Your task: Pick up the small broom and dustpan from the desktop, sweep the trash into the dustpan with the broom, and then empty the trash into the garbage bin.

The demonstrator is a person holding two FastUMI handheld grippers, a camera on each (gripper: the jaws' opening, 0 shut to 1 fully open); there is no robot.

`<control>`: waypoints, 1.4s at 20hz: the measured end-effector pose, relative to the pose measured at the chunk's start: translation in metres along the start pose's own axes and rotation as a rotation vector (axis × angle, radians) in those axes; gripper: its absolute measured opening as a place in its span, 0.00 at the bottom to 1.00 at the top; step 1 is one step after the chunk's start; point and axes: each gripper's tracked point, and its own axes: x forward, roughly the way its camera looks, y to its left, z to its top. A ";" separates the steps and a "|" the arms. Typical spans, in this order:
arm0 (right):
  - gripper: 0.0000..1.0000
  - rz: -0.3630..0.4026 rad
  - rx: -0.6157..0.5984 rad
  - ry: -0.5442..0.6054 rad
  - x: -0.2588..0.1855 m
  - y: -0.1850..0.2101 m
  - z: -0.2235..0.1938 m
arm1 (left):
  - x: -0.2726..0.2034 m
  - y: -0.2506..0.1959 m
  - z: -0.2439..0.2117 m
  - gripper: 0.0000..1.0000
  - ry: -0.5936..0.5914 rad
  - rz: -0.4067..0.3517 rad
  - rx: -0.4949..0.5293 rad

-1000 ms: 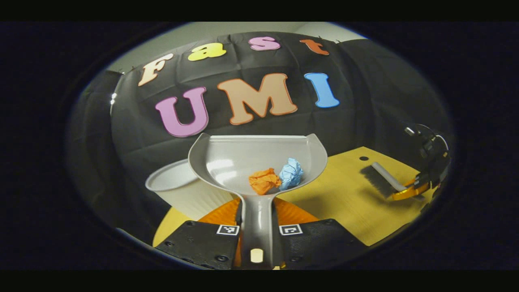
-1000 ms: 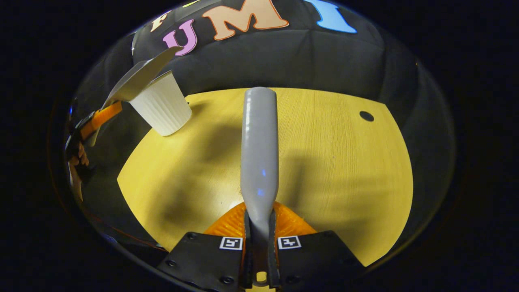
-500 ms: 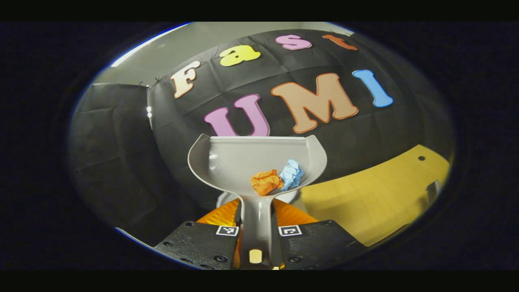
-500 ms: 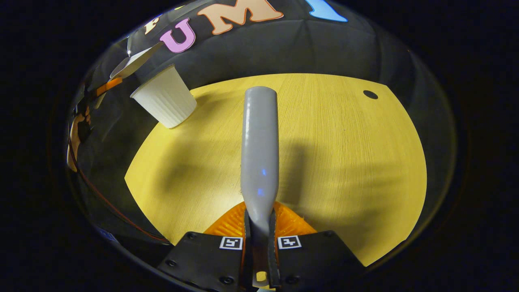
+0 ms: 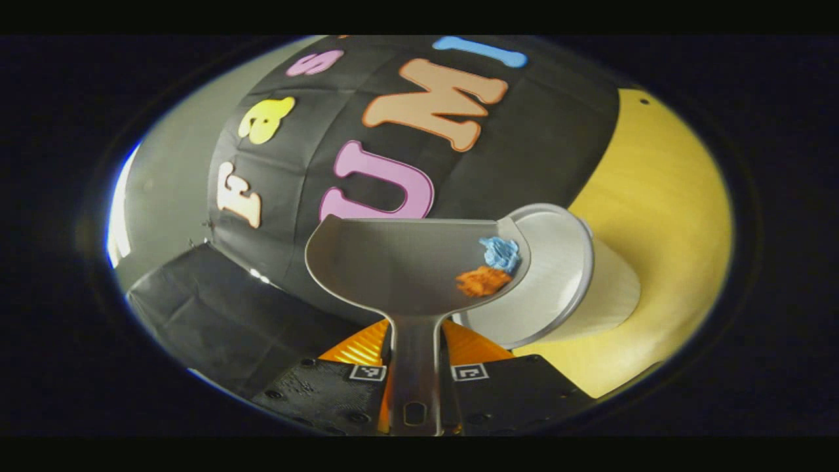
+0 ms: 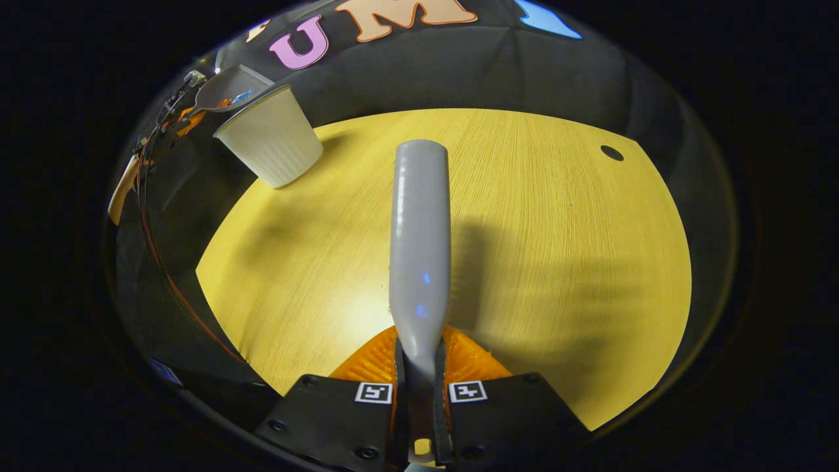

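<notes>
The left claw point(image 5: 415, 383) grips the handle of the grey dustpan point(image 5: 400, 269), both fingers pressed against it, and holds the pan rolled to one side above the white bin point(image 5: 557, 282). In the left gripper view the pan's low edge overlaps the bin's open mouth. Two wads of crumpled paper, an orange wad point(image 5: 482, 280) and a blue wad point(image 5: 501, 253), lie touching each other against that low edge, right beside the bin's rim and not yet inside it.

The bin stands upright at a far corner of the yellow worktop point(image 6: 537, 262), close to the black cloth wall. In the right gripper view the tilted pan hangs at the bin's rim, on the side away from the worktop's middle, with specks of orange and blue on it; the other claw and part of a hand point(image 6: 121, 190) show behind it, small and dim.

The right claw point(image 6: 419, 393) is clamped on the grey broom point(image 6: 419, 242), whose back runs straight ahead from the fingers, well apart from the bin and over the worktop's middle. A small dark hole point(image 6: 611, 153) marks the worktop on the far side from the bin.
</notes>
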 end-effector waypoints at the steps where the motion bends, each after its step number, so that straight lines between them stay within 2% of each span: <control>1: 0.17 0.002 -0.002 0.002 0.001 -0.002 0.002 | 0.000 0.002 -0.004 0.21 0.000 0.005 0.055; 7: 0.17 0.000 -0.026 0.010 -0.005 -0.001 0.007 | -0.001 0.013 -0.010 0.23 -0.018 0.030 0.401; 10: 0.17 -0.001 -0.029 0.014 -0.007 -0.001 0.007 | -0.001 0.011 -0.012 0.21 -0.027 0.016 0.470; 13: 0.17 -0.004 -0.033 0.010 -0.007 -0.003 0.009 | -0.005 0.006 -0.018 0.22 -0.023 0.005 0.447; 16: 0.17 -0.010 -0.027 -0.007 -0.006 -0.004 0.009 | -0.008 0.003 -0.026 0.22 0.001 0.000 0.326; 18: 0.17 -0.018 -0.022 -0.018 -0.005 -0.004 0.007 | -0.022 0.005 -0.028 0.20 0.003 -0.004 0.152; 19: 0.17 -0.026 -0.022 -0.024 -0.004 -0.004 0.007 | -0.032 0.007 -0.025 0.23 -0.012 -0.001 0.056; 22: 0.17 -0.046 -0.005 -0.059 -0.004 -0.001 0.006 | -0.062 0.019 -0.001 0.19 -0.071 0.023 -0.168; 23: 0.17 -0.049 0.007 -0.075 -0.004 -0.001 0.008 | -0.072 0.015 0.008 0.23 -0.083 0.011 -0.227; 25: 0.17 -0.055 0.021 -0.101 -0.004 0.001 0.006 | -0.093 -0.005 0.027 0.19 -0.114 -0.028 -0.346; 26: 0.17 -0.063 0.019 -0.110 -0.002 0.001 0.007 | -0.102 -0.021 0.036 0.22 -0.126 -0.066 -0.409; 28: 0.17 -0.079 0.015 -0.118 -0.002 0.001 0.007 | -0.124 -0.064 0.050 0.19 -0.129 -0.172 -0.557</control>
